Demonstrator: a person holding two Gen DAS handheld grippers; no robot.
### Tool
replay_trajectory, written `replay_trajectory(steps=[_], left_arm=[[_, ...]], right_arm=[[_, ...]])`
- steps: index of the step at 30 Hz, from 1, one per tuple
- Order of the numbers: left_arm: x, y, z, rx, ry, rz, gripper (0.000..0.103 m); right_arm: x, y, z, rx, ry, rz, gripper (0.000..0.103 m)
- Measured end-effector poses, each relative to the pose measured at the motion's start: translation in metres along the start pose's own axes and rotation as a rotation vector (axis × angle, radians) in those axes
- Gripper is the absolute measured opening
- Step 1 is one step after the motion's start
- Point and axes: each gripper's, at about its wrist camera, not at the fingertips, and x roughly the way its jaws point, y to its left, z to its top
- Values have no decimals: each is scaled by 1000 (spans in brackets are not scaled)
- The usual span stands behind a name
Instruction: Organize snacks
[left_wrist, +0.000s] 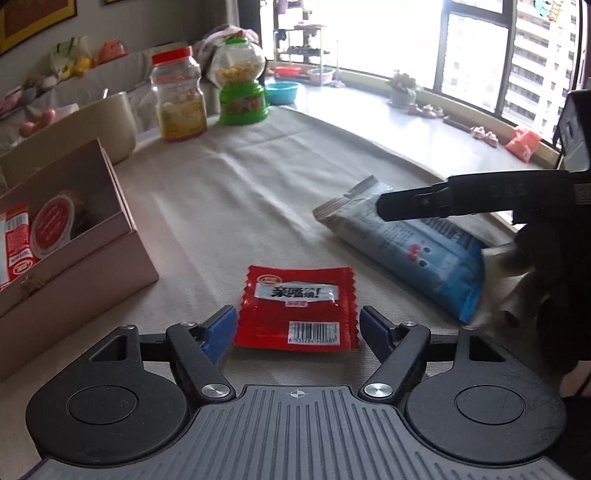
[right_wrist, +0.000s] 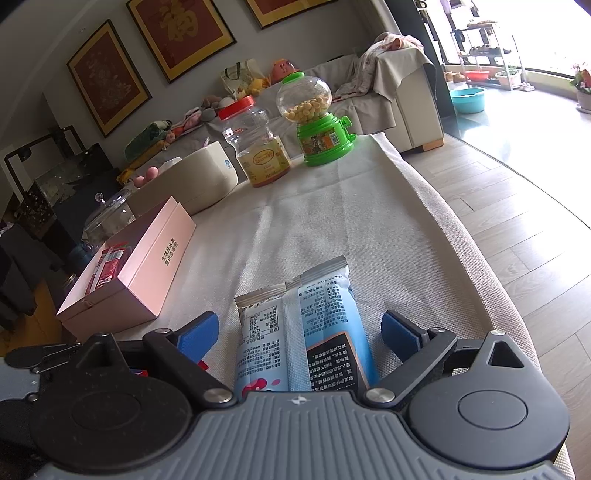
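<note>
Left gripper (left_wrist: 297, 325): jaws spread wide, one blue pad on each side of the red packet; neither pad presses on it, so it grips nothing
Red packet (left_wrist: 297, 308): lies flat on the cloth-covered surface (left_wrist: 229, 184), barcode end towards the camera, white label with dark print across its upper half; it sits between the left jaws, a small gap on each side
Right gripper (right_wrist: 301, 332): jaws parted around the blue packet; the pads stand clear of its edges on both sides — released, not grasping
Blue packet (right_wrist: 301, 332): blue and white wrapper with a silver crimped end pointing away from the camera, printed back face up; in the left wrist view it lies at an angle on the surface, right of the red packet and apart from it, with a black finger of the right gripper above its far end
Pink box (left_wrist: 79, 258): lid raised, standing at the left of the surface; inside are a round red-lidded cup (left_wrist: 53, 227) and a red and white packet (left_wrist: 14, 245) — what else it holds I cannot tell
Far end of the surface: a clear jar with a red lid (left_wrist: 179, 96) beside a green candy dispenser (left_wrist: 242, 83) with yellow balls in its globe; a beige container (right_wrist: 192, 177) stands nearer the box
Background: a covered sofa (right_wrist: 391, 88) and framed pictures on the wall
</note>
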Motion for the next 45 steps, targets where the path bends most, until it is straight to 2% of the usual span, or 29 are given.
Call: replay_trajectory(steps=[15, 20, 25, 29, 35, 39, 42, 45], left_arm=[[22, 8, 12, -5, 6, -42, 85], [21, 10, 11, 3, 3, -53, 83], [18, 5, 8, -14, -3, -23, 81], [17, 5, 6, -18, -15, -21, 80], [11, 7, 3, -38, -27, -23, 72], [-9, 14, -5, -90, -54, -46, 57], [-24, 18, -18, -138, -52, -50, 57], [-39, 21, -34, -164, -55, -39, 56]], right_arm=[[3, 1, 1, -7, 6, 8, 98], [3, 2, 1, -10, 8, 9, 99], [7, 3, 2, -28, 24, 16, 103], [11, 10, 3, -91, 55, -11, 103], [12, 13, 4, -127, 72, -26, 103], [16, 21, 3, -191, 97, -68, 103], [21, 38, -2, -278, 123, -148, 102], [22, 52, -9, -367, 126, -221, 87]])
